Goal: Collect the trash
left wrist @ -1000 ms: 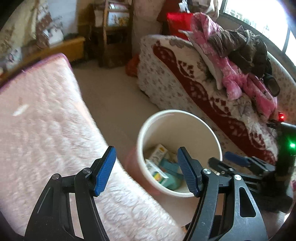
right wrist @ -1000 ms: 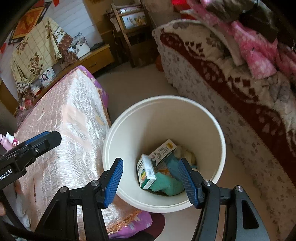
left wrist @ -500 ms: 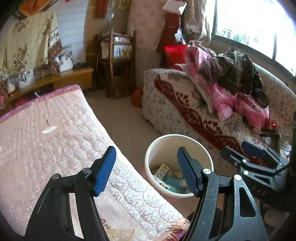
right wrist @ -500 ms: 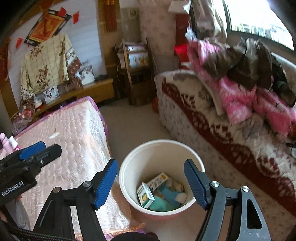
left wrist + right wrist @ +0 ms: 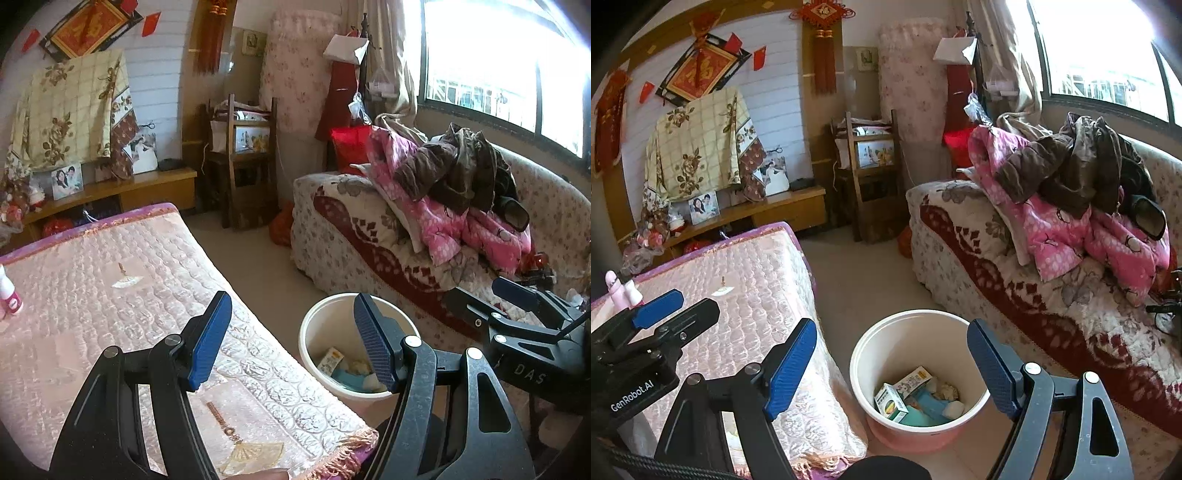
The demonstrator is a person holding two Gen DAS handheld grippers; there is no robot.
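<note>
Trash bin [image 5: 919,373], white, on the floor at 6 o'clock between quilted table [image 5: 757,295] and sofa [image 5: 1034,314] | holds cartons [image 5: 890,402] and crumpled scraps | right gripper [image 5: 892,365] jaws wide apart, just been opening, nothing between | left gripper [image 5: 291,341] jaws apart, empty | pink bottle [image 5: 9,295] at 9 o'clock

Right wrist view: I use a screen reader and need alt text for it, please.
The open, empty right gripper hangs above a pale trash bucket on the floor, which holds small cartons and crumpled tissue. The bucket stands between a low table with a pink quilted cover and a sofa piled with clothes. The left gripper shows at the left edge.
</note>
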